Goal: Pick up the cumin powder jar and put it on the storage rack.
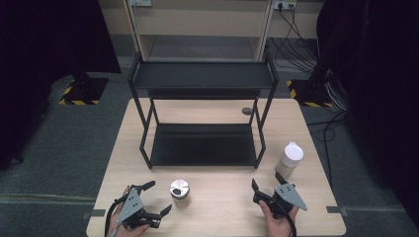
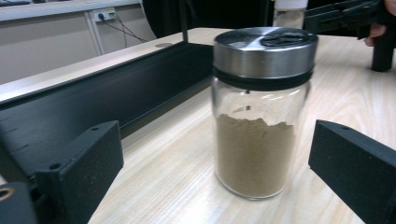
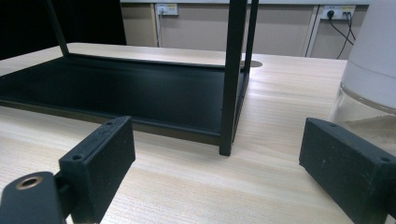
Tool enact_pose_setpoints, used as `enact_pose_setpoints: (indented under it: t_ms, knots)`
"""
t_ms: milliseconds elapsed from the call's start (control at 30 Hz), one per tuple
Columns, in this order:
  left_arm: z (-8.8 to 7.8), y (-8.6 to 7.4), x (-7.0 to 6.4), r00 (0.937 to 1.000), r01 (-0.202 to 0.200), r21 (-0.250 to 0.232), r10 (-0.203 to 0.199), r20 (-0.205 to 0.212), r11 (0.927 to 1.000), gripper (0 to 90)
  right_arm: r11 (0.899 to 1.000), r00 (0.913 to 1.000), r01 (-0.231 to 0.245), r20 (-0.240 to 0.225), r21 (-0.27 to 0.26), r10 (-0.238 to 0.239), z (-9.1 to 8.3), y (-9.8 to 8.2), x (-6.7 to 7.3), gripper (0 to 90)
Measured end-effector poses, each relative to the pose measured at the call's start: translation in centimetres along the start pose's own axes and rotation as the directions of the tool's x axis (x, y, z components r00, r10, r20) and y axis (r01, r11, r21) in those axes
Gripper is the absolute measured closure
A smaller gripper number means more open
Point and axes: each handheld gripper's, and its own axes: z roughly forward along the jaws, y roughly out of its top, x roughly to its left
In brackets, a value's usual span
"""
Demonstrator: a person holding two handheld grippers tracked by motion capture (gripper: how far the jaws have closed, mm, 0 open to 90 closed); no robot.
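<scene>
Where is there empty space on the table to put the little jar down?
Bare wood lies between the metal-lidded jar and the right gripper, and left of the rack. Both rack shelves are bare. It's tighter near the white-lidded jar, by the table's right edge.

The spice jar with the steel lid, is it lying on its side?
No, the spice jar stands upright on the wooden table, its steel lid on top.

Black two-jaw grippers [image 1: 157,199] [image 1: 267,184], grey three-cornered plates, trailing black cables.
</scene>
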Motion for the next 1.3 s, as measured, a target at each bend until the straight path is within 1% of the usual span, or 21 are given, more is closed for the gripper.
enact_pose_setpoints:
  t_ms: [67, 200, 333, 533, 633, 733, 867, 967, 1200, 1300]
  knots:
    - [0.0, 0.1, 0.0, 1.0000, -0.007, 0.003, 0.007, 0.003, 1.0000, 2.8, 1.000, 1.0000, 0.001, 0.000, -0.001, -0.001, 0.0, 0.0, 0.0, 10.6]
    - [0.2, 0.1, 0.1, 0.9999, -0.004, 0.004, 0.004, 0.012, 1.0000, 3.0, 1.000, 1.0000, 0.006, -0.001, 0.002, -0.006, 0.0, 0.0, 0.0, 10.6]
    - [0.7, 0.3, 0.0, 0.9995, -0.014, 0.004, 0.013, 0.030, 0.9999, 3.1, 1.000, 0.9999, 0.010, 0.001, 0.004, -0.010, 0.0, 0.1, 0.1, 10.6]
    - [1.3, 0.6, -0.2, 0.9985, -0.030, 0.012, 0.029, 0.046, 0.9995, 3.3, 1.000, 0.9999, 0.011, -0.001, 0.004, -0.011, 0.0, 0.1, 0.1, 10.6]
    - [1.6, 0.7, -0.2, 0.9982, -0.025, 0.012, 0.024, 0.055, 0.9996, 3.4, 1.000, 0.9999, 0.011, -0.002, 0.005, -0.011, 0.1, 0.1, 0.1, 10.6]
    - [2.0, 0.9, -0.4, 0.9975, -0.031, 0.016, 0.030, 0.063, 0.9994, 3.5, 1.000, 0.9999, 0.010, -0.002, 0.005, -0.010, 0.1, 0.1, 0.1, 10.6]
    - [2.4, 1.3, -1.0, 0.9970, -0.051, 0.031, 0.050, 0.060, 0.9982, 4.1, 1.000, 1.0000, 0.007, -0.002, 0.006, -0.007, 0.1, 0.1, 0.0, 10.6]
    - [2.7, 1.4, -1.1, 0.9974, -0.044, 0.033, 0.042, 0.059, 0.9985, 4.4, 1.000, 1.0000, 0.009, -0.002, 0.007, -0.009, 0.1, 0.1, 0.0, 10.6]
    - [3.9, 2.0, -1.5, 0.9964, -0.055, 0.055, 0.051, 0.067, 0.9970, 5.0, 1.000, 0.9999, 0.012, -0.001, 0.008, -0.012, 0.1, 0.2, 0.1, 10.6]
    - [4.4, 2.3, -1.7, 0.9967, -0.058, 0.065, 0.054, 0.061, 0.9962, 5.6, 1.000, 0.9999, 0.010, -0.002, 0.007, -0.010, 0.1, 0.1, 0.1, 10.6]
